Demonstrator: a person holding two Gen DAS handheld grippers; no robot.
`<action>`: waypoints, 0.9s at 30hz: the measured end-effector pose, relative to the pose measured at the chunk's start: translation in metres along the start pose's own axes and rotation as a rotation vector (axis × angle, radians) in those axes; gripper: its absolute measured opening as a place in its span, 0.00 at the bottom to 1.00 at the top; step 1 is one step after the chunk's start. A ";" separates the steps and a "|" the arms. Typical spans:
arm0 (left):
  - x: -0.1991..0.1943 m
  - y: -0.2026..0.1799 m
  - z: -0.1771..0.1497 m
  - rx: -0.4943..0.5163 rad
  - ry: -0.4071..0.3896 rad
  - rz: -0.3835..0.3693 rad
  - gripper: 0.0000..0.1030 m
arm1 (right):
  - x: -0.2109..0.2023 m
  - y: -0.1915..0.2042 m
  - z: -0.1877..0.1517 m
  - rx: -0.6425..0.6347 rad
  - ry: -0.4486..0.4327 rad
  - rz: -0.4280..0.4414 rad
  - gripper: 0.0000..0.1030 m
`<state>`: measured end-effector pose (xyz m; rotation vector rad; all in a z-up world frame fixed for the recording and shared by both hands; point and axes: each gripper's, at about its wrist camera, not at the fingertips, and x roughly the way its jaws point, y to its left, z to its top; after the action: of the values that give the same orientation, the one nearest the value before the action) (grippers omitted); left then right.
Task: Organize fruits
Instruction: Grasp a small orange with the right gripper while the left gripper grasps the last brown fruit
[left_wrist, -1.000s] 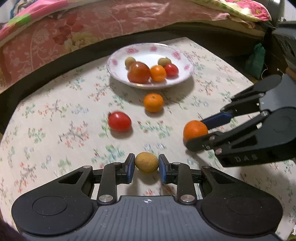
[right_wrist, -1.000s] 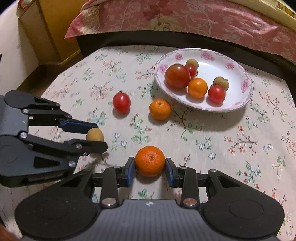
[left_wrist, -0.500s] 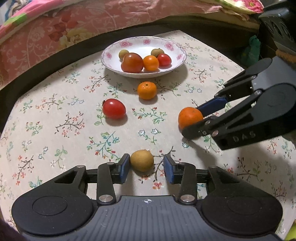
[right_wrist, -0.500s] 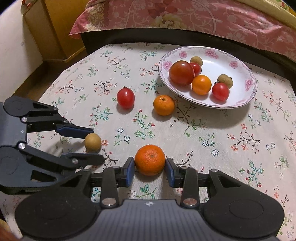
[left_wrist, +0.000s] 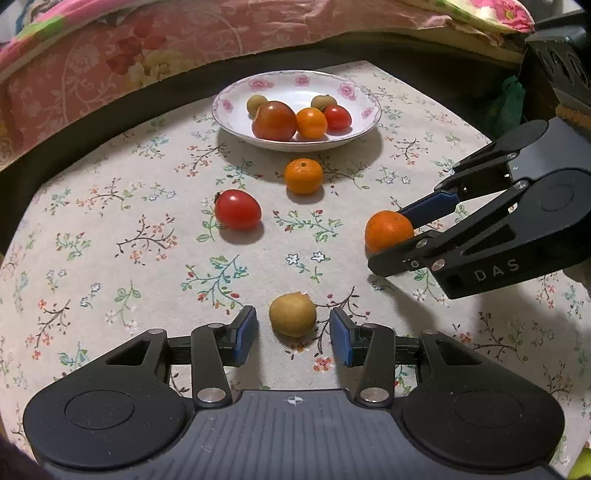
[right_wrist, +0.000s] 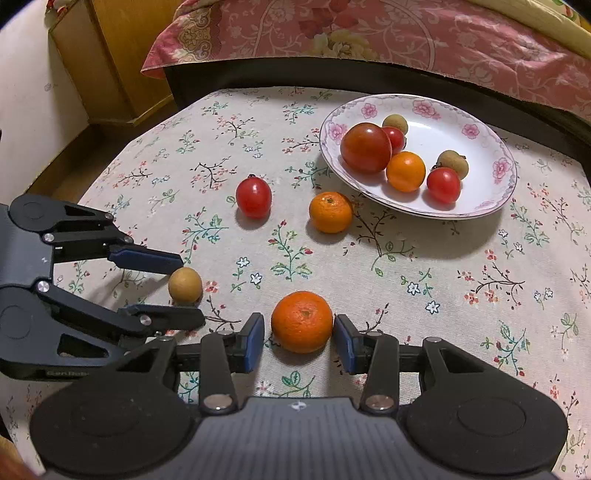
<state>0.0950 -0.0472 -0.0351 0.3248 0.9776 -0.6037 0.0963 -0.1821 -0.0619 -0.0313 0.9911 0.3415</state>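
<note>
Round orange mandarin (right_wrist: 301, 321) between parted right gripper (right_wrist: 299, 339) pads, unheld; small tan longan (left_wrist: 292, 314) loose inside wide-open left gripper (left_wrist: 293, 330).

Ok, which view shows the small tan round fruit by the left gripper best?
The left wrist view: the small tan round fruit sits centred, unobstructed, between the left gripper's open pads. The right wrist view shows it from the side, partly hidden.

Black gripper (left_wrist: 293, 330), blue pads (left_wrist: 246, 329) – silver screws
</note>
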 end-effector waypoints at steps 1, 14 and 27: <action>0.000 0.000 0.000 -0.004 0.000 -0.001 0.50 | 0.000 0.000 0.000 -0.001 -0.001 -0.001 0.40; 0.000 -0.001 0.000 -0.011 0.001 -0.001 0.50 | 0.001 -0.001 0.000 0.004 -0.004 -0.012 0.41; 0.001 -0.002 0.000 -0.010 0.000 0.009 0.44 | 0.003 0.000 0.001 -0.002 -0.008 -0.024 0.43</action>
<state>0.0943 -0.0486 -0.0356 0.3201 0.9785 -0.5899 0.0981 -0.1808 -0.0636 -0.0433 0.9820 0.3199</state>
